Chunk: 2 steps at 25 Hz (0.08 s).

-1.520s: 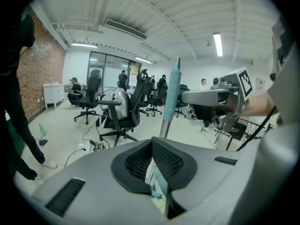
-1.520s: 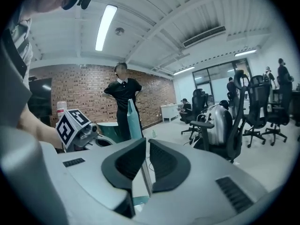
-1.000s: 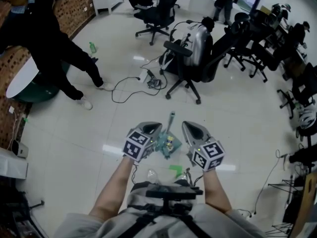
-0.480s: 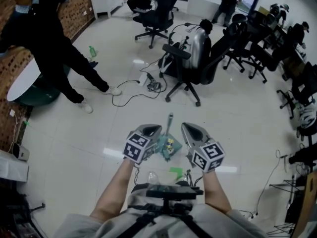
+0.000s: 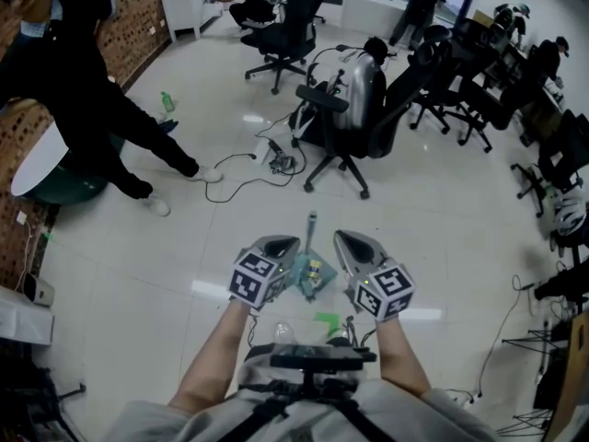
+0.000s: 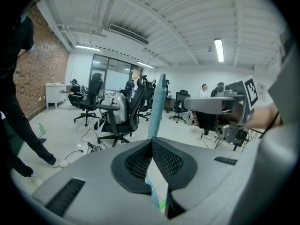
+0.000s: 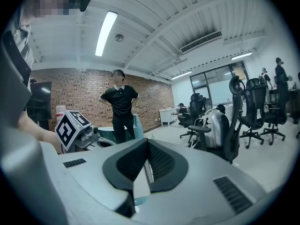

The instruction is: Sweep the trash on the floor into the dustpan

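My left gripper (image 5: 279, 245) (image 6: 151, 142) is shut on a teal handle (image 6: 157, 104) that rises upright past its jaws. Beside it, my right gripper (image 5: 347, 240) (image 7: 146, 142) is shut on a pale flat handle (image 7: 142, 182). Between the two, in the head view, lies a teal dustpan (image 5: 305, 280) with a yellow scrap (image 5: 316, 267) in it and a grey pole (image 5: 312, 228) pointing away from me. A green scrap (image 5: 327, 319) and a clear bottle (image 5: 281, 328) lie on the pale floor close to my feet.
Black office chairs (image 5: 350, 109) and a cable tangle with a power strip (image 5: 276, 159) stand ahead on the tiled floor. A person in black (image 5: 92, 90) stands at the left by a white round table (image 5: 41, 145). A green bottle (image 5: 167, 102) lies farther off.
Both grippers and their handles have kept still. The person in black at the left has shifted a leg, and the head view has tipped slightly.
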### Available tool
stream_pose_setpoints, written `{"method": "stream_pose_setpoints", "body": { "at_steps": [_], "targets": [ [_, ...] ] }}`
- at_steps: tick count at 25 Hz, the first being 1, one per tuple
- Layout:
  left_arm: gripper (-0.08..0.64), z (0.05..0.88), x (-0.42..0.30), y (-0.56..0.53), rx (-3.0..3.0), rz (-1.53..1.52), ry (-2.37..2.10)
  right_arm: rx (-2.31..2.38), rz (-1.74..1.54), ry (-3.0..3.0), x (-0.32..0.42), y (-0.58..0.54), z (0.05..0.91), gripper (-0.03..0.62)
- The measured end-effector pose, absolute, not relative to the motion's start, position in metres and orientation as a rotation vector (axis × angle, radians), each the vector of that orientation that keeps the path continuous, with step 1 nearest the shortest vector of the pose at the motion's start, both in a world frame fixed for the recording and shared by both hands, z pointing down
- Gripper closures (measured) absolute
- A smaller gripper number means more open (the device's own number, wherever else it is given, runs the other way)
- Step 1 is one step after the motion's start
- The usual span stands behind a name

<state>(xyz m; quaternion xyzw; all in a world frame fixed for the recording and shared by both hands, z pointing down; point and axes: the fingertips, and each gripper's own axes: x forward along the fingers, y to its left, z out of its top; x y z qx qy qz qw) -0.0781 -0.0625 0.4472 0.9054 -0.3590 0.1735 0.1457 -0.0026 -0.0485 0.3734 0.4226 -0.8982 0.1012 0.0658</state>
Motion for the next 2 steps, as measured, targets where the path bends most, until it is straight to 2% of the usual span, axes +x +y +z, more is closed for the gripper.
{"method": "stream_pose_setpoints", "body": {
  "at_steps": [2],
  "targets": [
    [0.557,0.4493,-0.0768,-0.063,2.609,0.506,-1.032,1.27,0.305,-2.714,-0.0023,-0.0491,0.3747,0.592]
  ]
}}
